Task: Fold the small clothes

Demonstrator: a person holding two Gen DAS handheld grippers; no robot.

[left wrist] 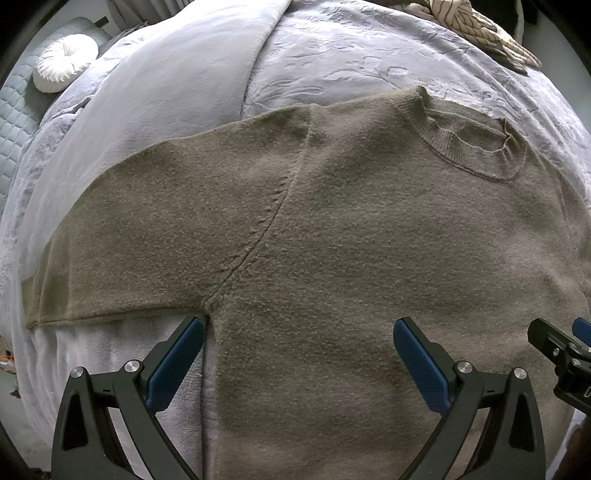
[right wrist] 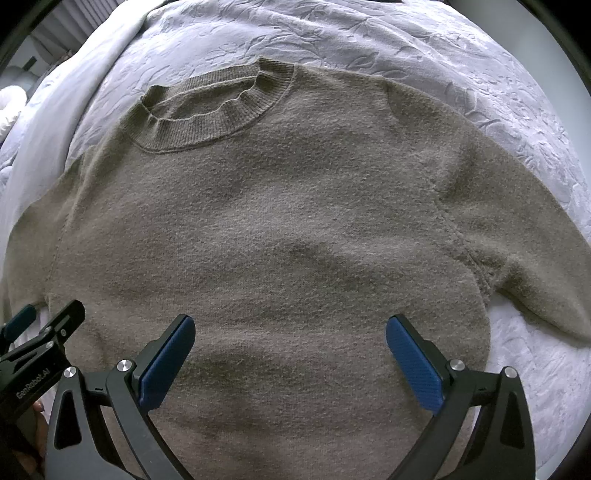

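Observation:
An olive-brown knit sweater (left wrist: 369,240) lies flat, front up, on a pale lilac bedspread (left wrist: 351,48), collar (left wrist: 476,147) at the far side. Its left sleeve (left wrist: 147,229) stretches out to the left. My left gripper (left wrist: 299,332) is open and empty over the sweater's left side, near the armpit. In the right wrist view the sweater (right wrist: 277,229) fills the frame, collar (right wrist: 214,107) at upper left, right sleeve (right wrist: 524,236) out to the right. My right gripper (right wrist: 290,332) is open and empty over the lower chest. Each gripper shows at the edge of the other's view.
A smooth lilac blanket (left wrist: 177,92) covers the bed's left part. A round white cushion (left wrist: 62,62) sits at the far left. A striped beige garment (left wrist: 476,26) lies at the far right corner. The embossed bedspread (right wrist: 406,40) surrounds the sweater.

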